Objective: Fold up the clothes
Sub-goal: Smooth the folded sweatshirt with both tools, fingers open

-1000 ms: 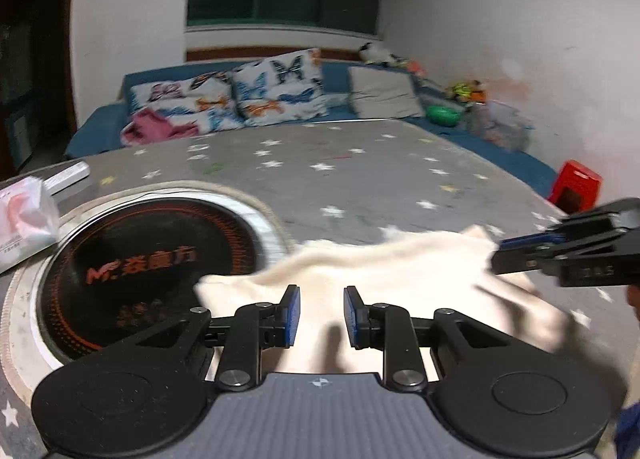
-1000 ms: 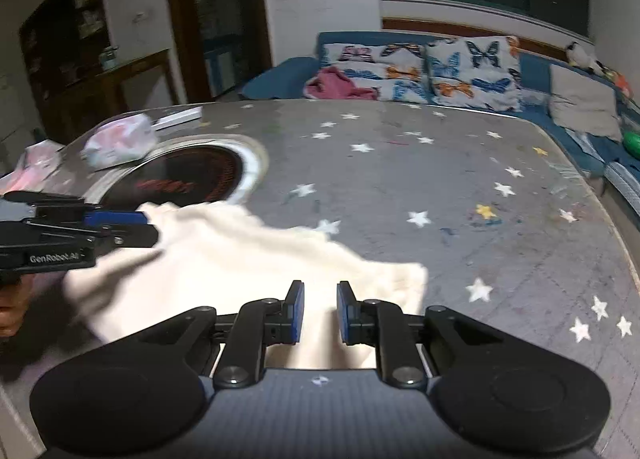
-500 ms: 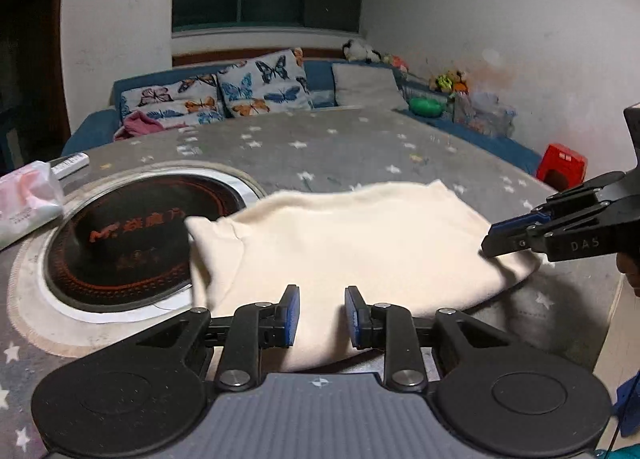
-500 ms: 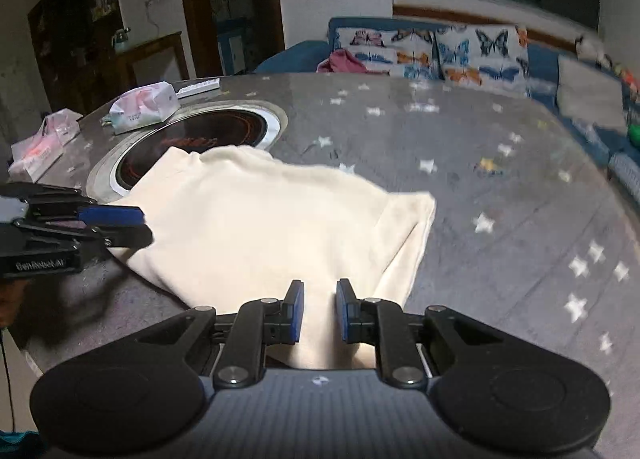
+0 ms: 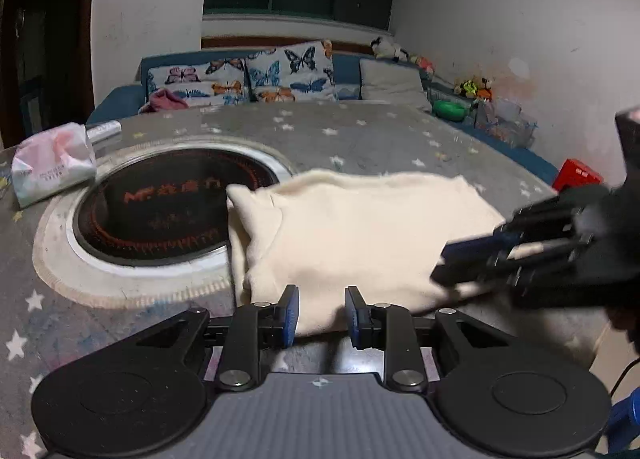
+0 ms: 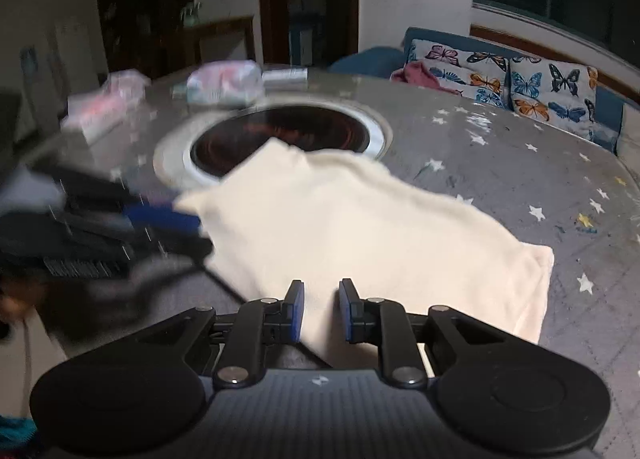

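Note:
A cream garment lies folded flat on the grey star-patterned table, one edge over the round cooktop. It also shows in the right wrist view. My left gripper is open and empty above the garment's near edge. My right gripper is open and empty above the near edge on its side. The right gripper appears blurred in the left wrist view, over the garment's right end. The left gripper appears blurred in the right wrist view, by the garment's left corner.
A round black cooktop is set into the table. Tissue packs lie beyond it, also in the right wrist view. A sofa with butterfly pillows stands behind the table. A red stool is at the right.
Both grippers have drawn back toward the table's near edge and swung closer together. The garment lies still in the same place. Both jaws stay open.

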Demonstrator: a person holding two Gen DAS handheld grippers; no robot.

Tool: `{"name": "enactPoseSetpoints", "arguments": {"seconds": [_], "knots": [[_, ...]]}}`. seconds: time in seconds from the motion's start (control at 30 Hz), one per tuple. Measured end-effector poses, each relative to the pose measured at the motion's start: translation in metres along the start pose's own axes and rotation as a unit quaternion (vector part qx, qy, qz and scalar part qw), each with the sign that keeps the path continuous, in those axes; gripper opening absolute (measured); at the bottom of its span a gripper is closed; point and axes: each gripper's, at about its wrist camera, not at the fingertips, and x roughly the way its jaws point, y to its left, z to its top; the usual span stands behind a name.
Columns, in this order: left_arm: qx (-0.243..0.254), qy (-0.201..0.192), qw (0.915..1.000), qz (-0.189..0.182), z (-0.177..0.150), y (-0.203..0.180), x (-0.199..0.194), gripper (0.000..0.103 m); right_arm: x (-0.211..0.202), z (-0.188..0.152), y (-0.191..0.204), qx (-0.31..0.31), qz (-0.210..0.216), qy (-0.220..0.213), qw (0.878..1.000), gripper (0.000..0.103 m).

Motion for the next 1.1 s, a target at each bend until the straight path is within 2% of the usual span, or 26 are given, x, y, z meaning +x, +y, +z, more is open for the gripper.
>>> {"name": "enactPoseSetpoints", "arguments": {"seconds": [0.17,0.4,0.53,0.7,0.83,1.03,1.1], "knots": [[-0.008,-0.015,0.9999,0.004,0.016,0.006,0.006,0.029,0.002,0.007,0.009,-0.009,0.011,-0.006,1.000,0.019],[-0.028,0.010,0.9995,0.008,0.025,0.019,0.034,0.030,0.012,0.008,0.006,-0.013,0.017,0.008,1.000,0.019],[-0.028,0.006,0.9996,0.000,0.040,0.017,0.042,0.030,0.007,0.018,-0.016,0.029,0.010,-0.009,0.999,0.019],[-0.027,0.006,0.9996,-0.008,0.061,0.013,0.063,0.029,0.015,0.026,-0.054,0.078,-0.039,-0.019,0.996,0.019],[-0.048,0.019,0.9986,-0.014,0.073,0.018,0.092,0.028,0.023,0.030,-0.083,0.112,-0.062,-0.024,0.991,0.019],[-0.080,0.039,0.9960,-0.001,0.077,0.032,0.124,0.027,0.044,0.020,-0.108,0.145,-0.068,-0.007,0.987,0.019],[-0.080,0.035,0.9962,0.004,0.075,0.033,0.126,0.027,0.045,0.018,-0.109,0.144,-0.066,-0.009,0.987,0.019]]}}
